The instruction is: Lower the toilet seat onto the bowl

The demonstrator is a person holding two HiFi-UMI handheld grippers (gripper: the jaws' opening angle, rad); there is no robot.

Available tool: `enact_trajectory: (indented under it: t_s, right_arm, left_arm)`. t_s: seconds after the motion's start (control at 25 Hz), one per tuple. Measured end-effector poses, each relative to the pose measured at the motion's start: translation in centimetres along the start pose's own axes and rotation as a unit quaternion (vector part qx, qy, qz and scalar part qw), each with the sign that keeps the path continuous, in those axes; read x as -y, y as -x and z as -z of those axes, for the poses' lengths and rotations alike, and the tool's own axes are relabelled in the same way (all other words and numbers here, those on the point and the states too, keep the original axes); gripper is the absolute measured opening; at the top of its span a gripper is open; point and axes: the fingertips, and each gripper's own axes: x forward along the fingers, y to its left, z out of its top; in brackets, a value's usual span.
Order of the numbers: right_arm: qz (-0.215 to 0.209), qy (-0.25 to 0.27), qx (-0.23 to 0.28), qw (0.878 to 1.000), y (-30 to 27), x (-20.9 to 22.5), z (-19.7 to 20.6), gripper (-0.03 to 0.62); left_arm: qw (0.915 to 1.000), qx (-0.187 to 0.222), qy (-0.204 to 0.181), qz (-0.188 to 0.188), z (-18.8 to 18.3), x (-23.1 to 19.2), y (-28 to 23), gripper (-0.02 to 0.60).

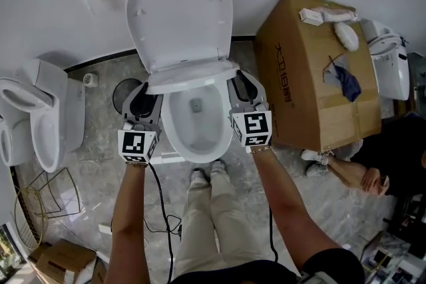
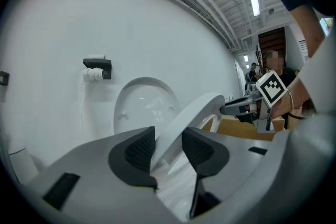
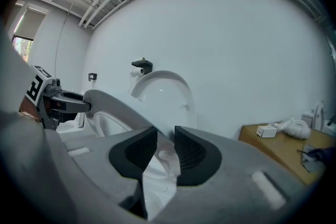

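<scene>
Both fingers (image 2: 137,152) pairs clenched on toilet seat (image 1: 193,80) edges | left gripper (image 1: 149,88), right gripper (image 1: 238,80) flank open bowl (image 1: 172,138)

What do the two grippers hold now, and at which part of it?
Both hold the toilet seat: the left gripper has its jaws on the left side rim, the right gripper on the right side rim.

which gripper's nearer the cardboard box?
Right. The right gripper is just beside the cardboard box; the left gripper is on the far side of the toilet seat.
</scene>
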Motion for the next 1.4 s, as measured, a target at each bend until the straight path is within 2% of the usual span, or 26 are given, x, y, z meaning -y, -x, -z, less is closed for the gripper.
enact_trajectory:
  t_s: [0.48,0.84,1.04,1.28,1.32,1.36,1.4]
  right_arm:
    - [0.005,0.0,-0.012,1.0,3.5,-1.3,3.0,0.1]
    - [0.006,-0.008,-0.021,1.0,5.8,-2.2,5.3,0.1]
    - [0.008,-0.015,-0.027,0.999,6.8,-2.6,6.6,0.1]
    - [0.003,-0.019,-0.036,0.999,7.9,-3.0,8.1,0.1]
    - [0.002,-0.019,-0.038,0.999,8.1,-3.1,8.3,0.101]
    - [0.001,-0.018,-0.04,0.999,8.3,-3.1,8.6,0.101]
    - [0.0,-0.018,-0.042,0.999,8.5,-3.2,8.8,0.101]
  left_arm:
    - [0.9988,-0.026,-0.038,0.014,3.1,2.6,3.2,0.156]
    - [0.9976,-0.013,-0.062,0.029,3.8,4.9,4.9,0.156]
    - [0.9977,0.0,-0.059,0.035,4.0,6.1,5.6,0.156]
    - [0.9979,-0.005,-0.057,0.032,5.1,7.1,6.4,0.16]
    - [0.9965,-0.006,-0.075,0.037,5.2,7.3,6.5,0.16]
    - [0.9922,-0.011,-0.114,0.048,5.4,7.6,6.6,0.16]
    - [0.9842,-0.018,-0.164,0.064,5.5,8.0,6.7,0.16]
